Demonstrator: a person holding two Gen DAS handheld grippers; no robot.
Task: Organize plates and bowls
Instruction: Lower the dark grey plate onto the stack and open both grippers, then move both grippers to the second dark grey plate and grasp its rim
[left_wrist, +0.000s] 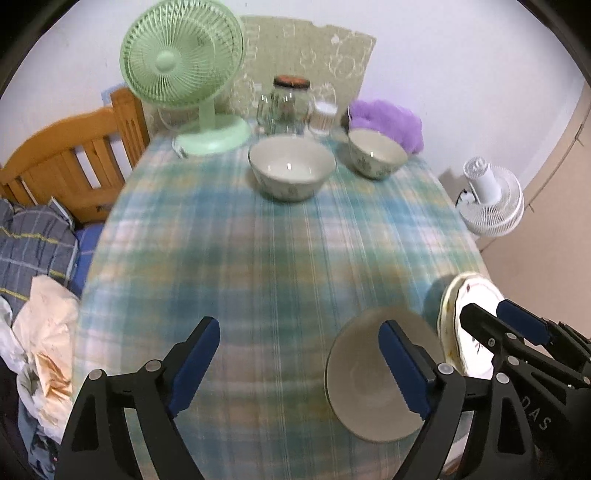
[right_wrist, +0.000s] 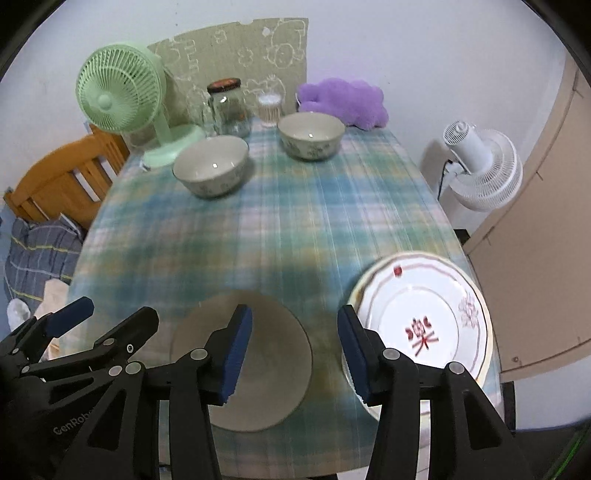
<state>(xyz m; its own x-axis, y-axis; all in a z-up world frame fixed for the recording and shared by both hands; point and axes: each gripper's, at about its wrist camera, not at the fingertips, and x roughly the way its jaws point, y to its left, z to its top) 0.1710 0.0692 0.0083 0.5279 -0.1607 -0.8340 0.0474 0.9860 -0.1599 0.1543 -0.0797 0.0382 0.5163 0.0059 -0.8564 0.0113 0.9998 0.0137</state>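
A counter (right_wrist: 280, 236) under a blue-green plaid cloth fills both views, with a wooden bed frame (left_wrist: 70, 162) and rumpled striped bedding (left_wrist: 33, 240) off its left side. A white floor fan (right_wrist: 484, 170) stands off the right edge, beside a beige door (right_wrist: 546, 221).

Along the far edge, from left to right, stand a green desk fan (left_wrist: 184, 74), a clear glass jar (left_wrist: 290, 107) with a dark lid, a small container (right_wrist: 269, 107) of what look like cotton swabs, and a purple plush toy (right_wrist: 343, 101). A piece of cardboard (right_wrist: 236, 55) with doodles leans on the wall behind them.

At the near right corner lies a stack of plates (right_wrist: 424, 314); the top one is white with a red character and a flower print, and a cream rim shows beneath it. Just left of the stack, apart from it, a plain grey plate (right_wrist: 273, 354) lies flat on the cloth.

Two patterned bowls sit toward the far end, well apart from the plates: the left bowl (right_wrist: 210, 166) somewhat nearer, the right bowl (right_wrist: 312, 134) just in front of the plush toy.

The left gripper (left_wrist: 299, 365) hangs above the near edge, its blue-padded fingers (left_wrist: 195, 358) spread wide with nothing between them; the right-hand finger crosses over the grey plate in the view. The right gripper (right_wrist: 295, 350) hovers beside it, fingers (right_wrist: 236, 350) apart and empty, framing the gap between the grey plate and the stack.
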